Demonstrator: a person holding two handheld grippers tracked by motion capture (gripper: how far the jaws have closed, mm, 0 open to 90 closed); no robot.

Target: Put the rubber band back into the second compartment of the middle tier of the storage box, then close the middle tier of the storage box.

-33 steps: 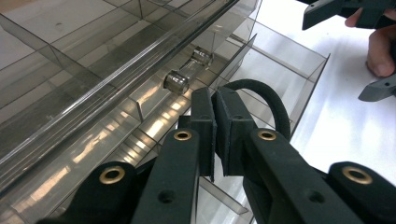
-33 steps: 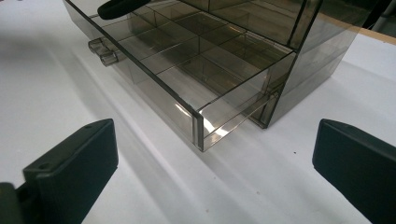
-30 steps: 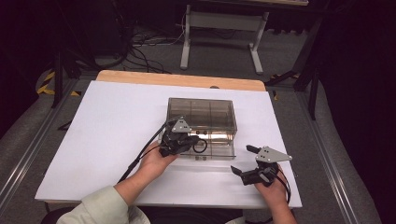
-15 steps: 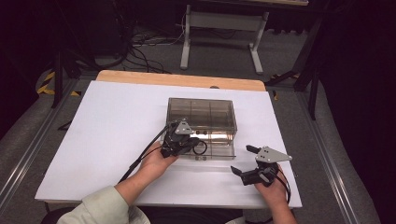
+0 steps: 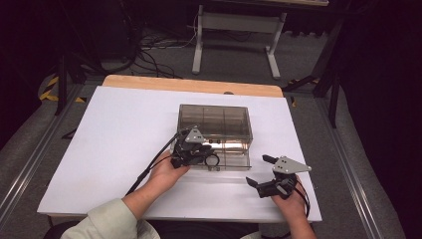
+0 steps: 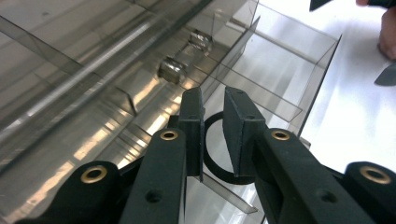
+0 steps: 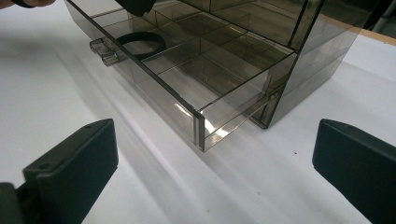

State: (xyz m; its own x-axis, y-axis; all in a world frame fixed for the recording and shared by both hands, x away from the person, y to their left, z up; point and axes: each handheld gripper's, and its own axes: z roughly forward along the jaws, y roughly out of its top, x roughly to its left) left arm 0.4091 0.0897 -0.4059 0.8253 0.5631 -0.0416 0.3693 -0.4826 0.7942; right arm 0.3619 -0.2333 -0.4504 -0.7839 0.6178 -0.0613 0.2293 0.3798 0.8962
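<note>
Smoky translucent plastic makes up the drawer box [image 5: 215, 130] that sits near the middle of the white table [image 5: 99, 144], its lower drawer [image 7: 187, 88] pulled out toward the person and split by thin clear walls into compartments. One black ring [image 6: 219, 154] lies flat on the floor of the drawer's left front compartment, just behind the small clear handle [image 7: 103, 50]. The left gripper [image 6: 214, 135] is held by the person's left hand [image 5: 166, 172] at the drawer's front edge, pointing forward and down into that compartment; its jaws have just been opening a little and now stand a narrow gap apart. In the left gripper view the ring's near arc shows through that gap, below and behind the pads, and nothing is pinched. The right gripper [image 5: 266, 172] rests in the right hand [image 5: 293, 204] over bare table to the right of the drawer and well apart from it, tilted toward the box, with its jaws spread wide and nothing between them. Counted: one box, one open drawer, one ring, two grippers.
</note>
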